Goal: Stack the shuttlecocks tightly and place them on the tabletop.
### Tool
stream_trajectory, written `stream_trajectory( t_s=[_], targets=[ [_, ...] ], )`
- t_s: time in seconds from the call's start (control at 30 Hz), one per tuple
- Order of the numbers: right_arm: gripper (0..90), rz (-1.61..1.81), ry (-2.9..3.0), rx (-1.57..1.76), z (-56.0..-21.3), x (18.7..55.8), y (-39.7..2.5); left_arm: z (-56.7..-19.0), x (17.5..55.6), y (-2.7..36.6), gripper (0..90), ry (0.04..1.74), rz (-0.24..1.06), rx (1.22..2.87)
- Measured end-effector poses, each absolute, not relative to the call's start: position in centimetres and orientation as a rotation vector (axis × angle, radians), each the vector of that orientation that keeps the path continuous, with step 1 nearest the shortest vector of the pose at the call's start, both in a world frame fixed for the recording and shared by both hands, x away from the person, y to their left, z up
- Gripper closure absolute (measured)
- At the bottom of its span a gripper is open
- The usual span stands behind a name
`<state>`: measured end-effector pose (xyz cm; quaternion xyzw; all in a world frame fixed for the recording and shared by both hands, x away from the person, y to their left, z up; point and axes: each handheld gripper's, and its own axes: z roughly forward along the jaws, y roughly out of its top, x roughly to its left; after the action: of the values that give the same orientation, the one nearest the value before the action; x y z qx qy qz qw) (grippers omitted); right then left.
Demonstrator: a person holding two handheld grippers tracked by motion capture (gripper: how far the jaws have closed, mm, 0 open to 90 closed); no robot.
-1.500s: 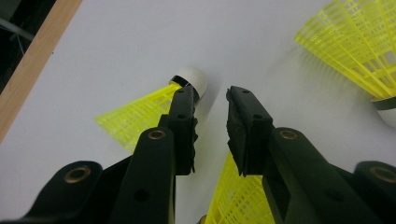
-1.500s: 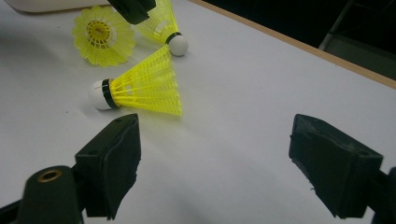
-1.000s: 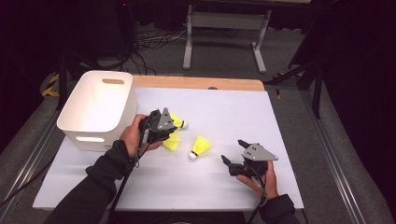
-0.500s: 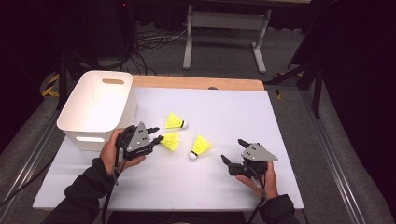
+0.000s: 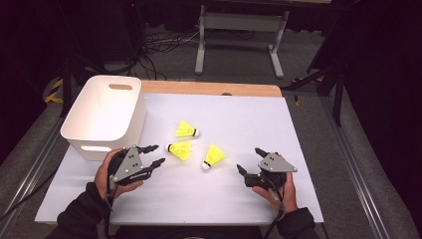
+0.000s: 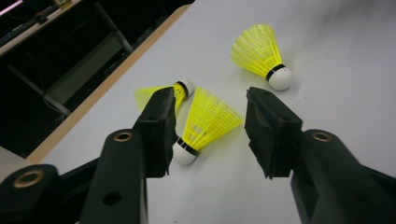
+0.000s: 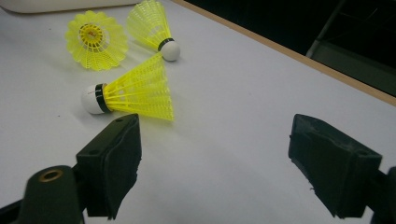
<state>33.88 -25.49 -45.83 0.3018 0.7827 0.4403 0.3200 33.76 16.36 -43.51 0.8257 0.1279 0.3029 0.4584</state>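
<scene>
Lying on the white desk (image 5: 308, 129) between the two claws, three yellow shuttlecocks are seen in a loose cluster near the desk's middle. The middle shuttlecock (image 5: 180, 150) rests on its side just right of the left claw (image 5: 153, 155), its white cork turned toward the claw; in the left gripper view it (image 6: 203, 125) is framed between the two black jaws but is not touched by them. The far shuttlecock (image 5: 187, 130) lies a little beyond it, cork to the right, and the right-hand shuttlecock (image 5: 213, 157) lies nearer the right claw (image 5: 251, 160), cork toward the near edge. A dark band is seen around each cork; a small red mark inside one skirt, seen in the right gripper view, cannot be read. The left claw is held released, jaws parted wider than the shuttlecock's skirt, with nothing gripped. The right claw is likewise spread wide and empty, resting low over bare desk, well short of the right-hand shuttlecock (image 7: 128, 93). A white plastic bin (image 5: 104, 117) stands at the far left of the desk, just beyond the left hand (image 5: 112, 172).
</scene>
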Motion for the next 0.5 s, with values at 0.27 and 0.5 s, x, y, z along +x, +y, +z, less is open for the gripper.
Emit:
stream_trajectory(
  t_s=[0.27, 0.5],
  targets=[
    [18.0, 1.158, 2.053, 0.785, -45.7, 33.8, -25.4, -45.0, 32.8, 18.1, 43.3, 0.344, 0.755, 2.019],
    [17.9, 1.158, 2.054, 0.781, -45.7, 33.7, -25.3, -45.6, 32.4, 19.2, 37.9, 0.366, 0.751, 2.017]
  ],
)
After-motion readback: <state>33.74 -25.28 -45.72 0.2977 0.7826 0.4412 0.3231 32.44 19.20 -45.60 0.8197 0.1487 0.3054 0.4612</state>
